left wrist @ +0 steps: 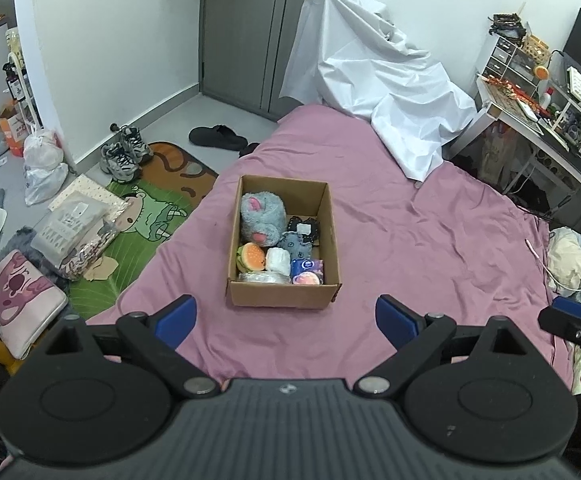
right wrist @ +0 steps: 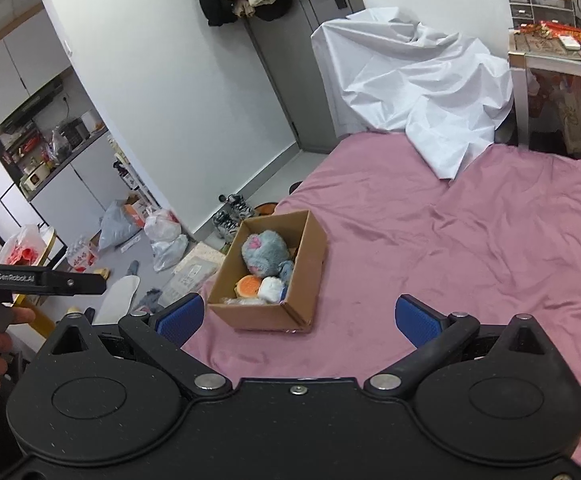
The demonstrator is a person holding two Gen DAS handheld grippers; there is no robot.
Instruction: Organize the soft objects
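Note:
A brown cardboard box [left wrist: 332,236] [right wrist: 314,260] rests on the pink bed sheet [left wrist: 430,248] [right wrist: 490,240]. Inside lie a grey plush mouse [left wrist: 260,216] [right wrist: 264,254], a burger toy [left wrist: 251,257] [right wrist: 247,285], a white soft ball [left wrist: 277,260] [right wrist: 270,289], a small grey plush [left wrist: 295,245], a black item [left wrist: 303,226] and a blue tissue pack [left wrist: 307,271]. My left gripper [left wrist: 286,320] hangs open in front of the box, nothing between its blue pads. Open too, my right gripper [right wrist: 298,318] sits near the box's front right corner, holding nothing.
A crumpled white sheet [left wrist: 378,80] [right wrist: 422,92] covers something at the bed's far end. The floor at left holds sneakers [left wrist: 124,154], slippers [left wrist: 218,137], plastic bags [left wrist: 44,168], a green cartoon mat [left wrist: 146,216] and a pink cushion [left wrist: 18,300]. A cluttered desk [left wrist: 538,112] stands at right.

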